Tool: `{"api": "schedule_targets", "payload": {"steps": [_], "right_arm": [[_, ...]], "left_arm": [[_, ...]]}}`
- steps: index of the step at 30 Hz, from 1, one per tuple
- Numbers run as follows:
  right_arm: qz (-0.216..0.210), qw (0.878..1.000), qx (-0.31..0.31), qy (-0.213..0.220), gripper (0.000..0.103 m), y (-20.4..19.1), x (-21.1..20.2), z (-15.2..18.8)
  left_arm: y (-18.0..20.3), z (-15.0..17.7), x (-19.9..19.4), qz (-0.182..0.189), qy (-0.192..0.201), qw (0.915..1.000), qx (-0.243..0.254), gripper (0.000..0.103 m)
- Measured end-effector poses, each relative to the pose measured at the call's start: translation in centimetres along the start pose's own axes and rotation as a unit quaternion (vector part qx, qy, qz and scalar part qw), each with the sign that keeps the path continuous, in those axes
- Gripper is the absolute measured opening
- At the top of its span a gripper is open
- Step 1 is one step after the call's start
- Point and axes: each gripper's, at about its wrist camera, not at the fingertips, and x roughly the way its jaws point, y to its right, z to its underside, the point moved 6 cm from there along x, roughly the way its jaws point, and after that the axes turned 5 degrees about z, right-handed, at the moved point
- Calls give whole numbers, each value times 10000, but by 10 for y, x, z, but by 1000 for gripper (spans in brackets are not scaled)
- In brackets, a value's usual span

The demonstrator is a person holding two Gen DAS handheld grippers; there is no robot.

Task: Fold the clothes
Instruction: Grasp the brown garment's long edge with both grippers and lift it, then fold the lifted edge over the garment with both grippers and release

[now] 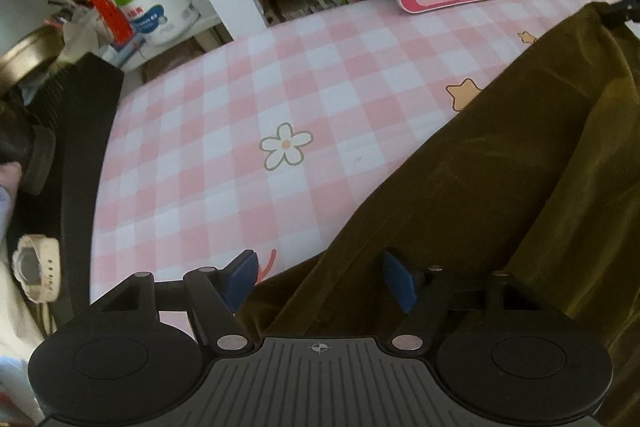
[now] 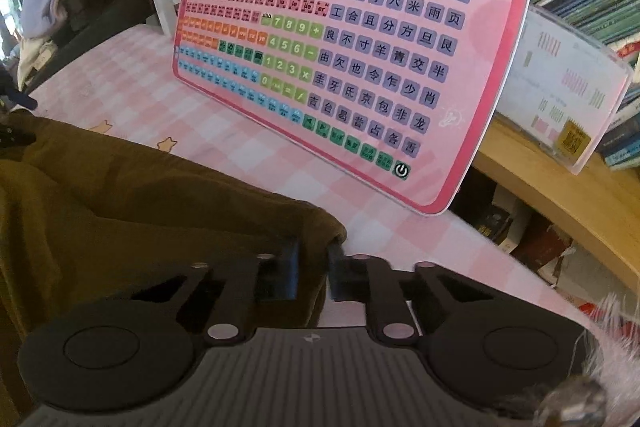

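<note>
Right gripper (image 2: 313, 269) is clamped tight on a corner of the garment (image 2: 160, 211), the olive-brown cloth bunched between its blue pads and sitting just off the pink checked sheet (image 2: 120, 75). Over on the other side, the left gripper (image 1: 320, 281) hangs over the garment's near edge with its jaws about half apart, cloth lying beneath and between the pads, neither pad pressing on it. The garment (image 1: 500, 187) sprawls across the right half of the sheet (image 1: 240, 107) in the left wrist view, creased and rumpled, running away toward the far edge. A flower print (image 1: 285, 145) shows on the bare sheet beside it. Leaning at the back against the bookshelf (image 2: 552, 179) is a pink keyboard toy (image 2: 360, 39), well clear of the cloth.
</note>
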Motion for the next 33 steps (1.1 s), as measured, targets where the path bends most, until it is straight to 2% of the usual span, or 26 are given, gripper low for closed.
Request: {"api": "schedule_targets", "payload": {"steps": [1, 2, 3, 6, 9, 11, 13, 17, 23, 27, 30, 33], "right_arm": [[9, 10000, 11, -14, 8, -1, -1, 1], [32, 10000, 15, -27, 7, -2, -2, 2], [60, 10000, 22, -30, 7, -2, -4, 3], [180, 9997, 115, 91, 6, -3, -18, 4], [425, 9984, 193, 329, 6, -5, -44, 5], [628, 9965, 159, 520, 6, -9, -63, 5], [874, 9929, 165, 792, 6, -16, -86, 3], [1403, 9804, 379, 1332, 6, -30, -136, 1], [2050, 9545, 922, 1962, 6, -52, -219, 25], [2409, 9378, 1158, 2214, 6, -86, -271, 65], [2494, 9336, 1314, 2210, 6, -119, -295, 113], [2487, 9400, 1440, 1839, 6, -157, -299, 172]], "left_arm": [[0, 0, 0, 72, -6, 10000, -42, 47], [2, 0, -1, 257, -5, 9996, -81, 30], [5, 0, -1, 336, 8, 9994, -48, 20], [14, 1, -2, 466, 86, 9988, 77, 5], [16, -2, -17, 172, 611, 9979, 96, 5], [12, -6, -33, 19, 1080, 9940, -153, 5], [13, -9, -47, -44, 1346, 9906, -232, 5], [27, -13, -79, 10, 1802, 9836, 107, 4], [53, 4, -141, 137, 2663, 9620, 595, 4], [75, 37, -171, 260, 3078, 9461, 978, 4], [93, 75, -175, 205, 3136, 9404, 1303, 5], [101, 114, -162, 414, 2939, 9471, 1220, 7]]}}
